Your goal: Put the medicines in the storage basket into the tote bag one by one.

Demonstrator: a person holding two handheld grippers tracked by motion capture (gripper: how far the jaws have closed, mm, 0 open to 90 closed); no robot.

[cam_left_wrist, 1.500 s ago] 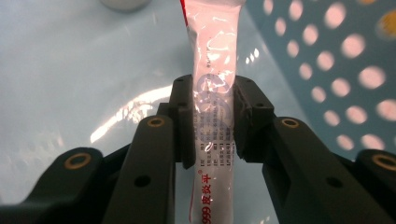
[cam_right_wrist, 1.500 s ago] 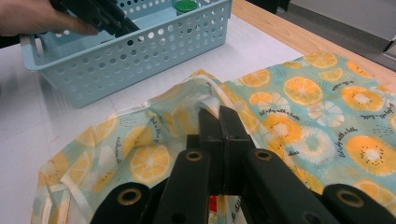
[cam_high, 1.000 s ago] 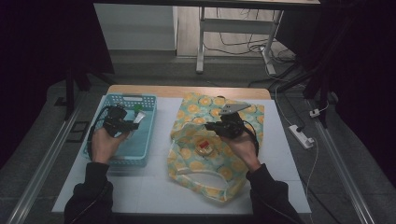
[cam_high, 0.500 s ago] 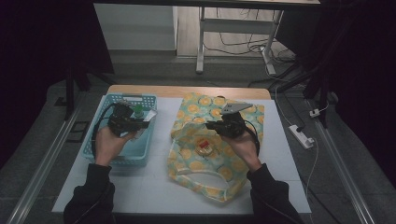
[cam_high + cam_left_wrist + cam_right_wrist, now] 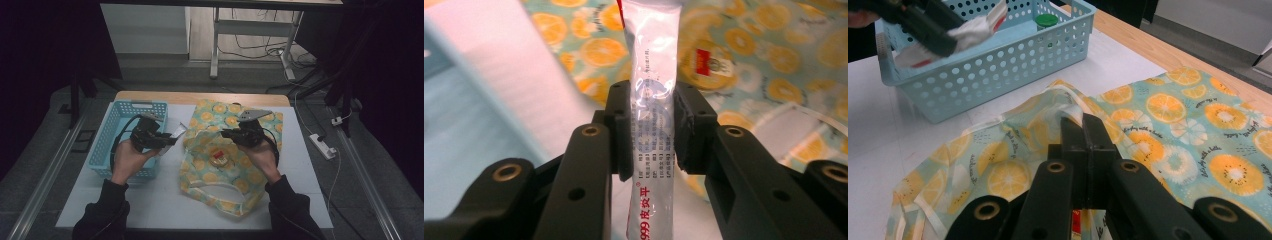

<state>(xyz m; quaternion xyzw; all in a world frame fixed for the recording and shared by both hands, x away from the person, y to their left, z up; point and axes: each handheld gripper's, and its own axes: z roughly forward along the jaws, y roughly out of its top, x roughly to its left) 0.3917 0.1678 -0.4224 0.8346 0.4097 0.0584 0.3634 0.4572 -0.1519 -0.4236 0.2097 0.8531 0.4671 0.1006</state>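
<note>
1. Plastic film, glossy and crinkled, formed the long narrow sachet [image 5: 651,95] that was clamped between the flat black pads of the left gripper [image 5: 651,125]; small grey print and red characters were seen along it, with a red strip at its far end.
2. In the high view the sachet [image 5: 176,134] was held out level over the bare white table [image 5: 150,200], between the basket and the bag, with the left gripper [image 5: 167,140] just beside the basket's right wall.
3. The basket [image 5: 102,150] was seen to be a rectangular tray of pale blue plastic, its walls pierced with rows of round holes; a green round cap [image 5: 1046,20] stood in its far corner.
4. The bag [image 5: 235,185] was a soft, wrinkled cloth one, mint-coloured and printed with orange slices, laid flat with its mouth gaping and a pale strap along the near edge.
5. The right gripper [image 5: 1083,127] was clenched on a fold of the bag's cloth edge, by which that edge was held raised.
6. A small round red-and-white item [image 5: 216,155] was seen inside the bag.
</note>
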